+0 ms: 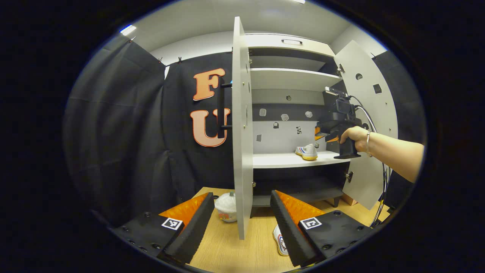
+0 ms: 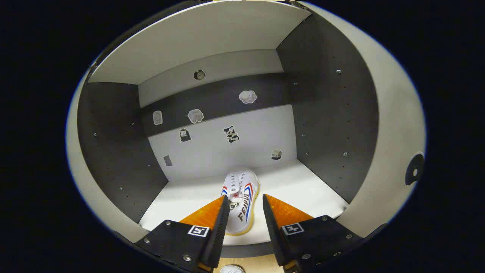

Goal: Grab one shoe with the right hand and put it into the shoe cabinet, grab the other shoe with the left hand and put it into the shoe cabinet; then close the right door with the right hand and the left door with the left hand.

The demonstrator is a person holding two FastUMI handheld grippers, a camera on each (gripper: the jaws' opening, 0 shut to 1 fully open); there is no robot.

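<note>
Shoe on shelf point(image 2: 239, 203): lying on the white shelf point(image 2: 303, 185) of the shoe cabinet point(image 1: 291, 79), toe pointing toward the back wall, heel near the front edge; showing too in the left gripper view point(image 1: 307, 152), sitting toward the right of that shelf.
Right gripper point(image 2: 244, 220): hovering at the shelf front, fingers spread to either side of the shoe's heel end, gripping nothing; contact with the shoe impossible to tell.
Right gripper from afar point(image 1: 335, 127): being held by a hand point(image 1: 354, 134) in front of the open compartment, just beside the shoe.
Second shoe point(image 1: 280, 239): lying on the wooden floor point(image 1: 242, 254) before the cabinet, partly hidden behind a finger of the left gripper.
Left gripper point(image 1: 242, 223): hanging low over the floor, jaws spread wide, holding nothing, the edge of the left door sitting between its fingers in the view.
Left door point(image 1: 241, 129): standing open, seen edge-on, dark handle point(image 1: 221, 110) on its outer face.
Right door point(image 1: 369, 125): swung open behind the forearm.
White container point(image 1: 226, 206): sitting on the floor just left of the left door's bottom.
Stickers point(image 2: 231, 133): dotting the back wall.
</note>
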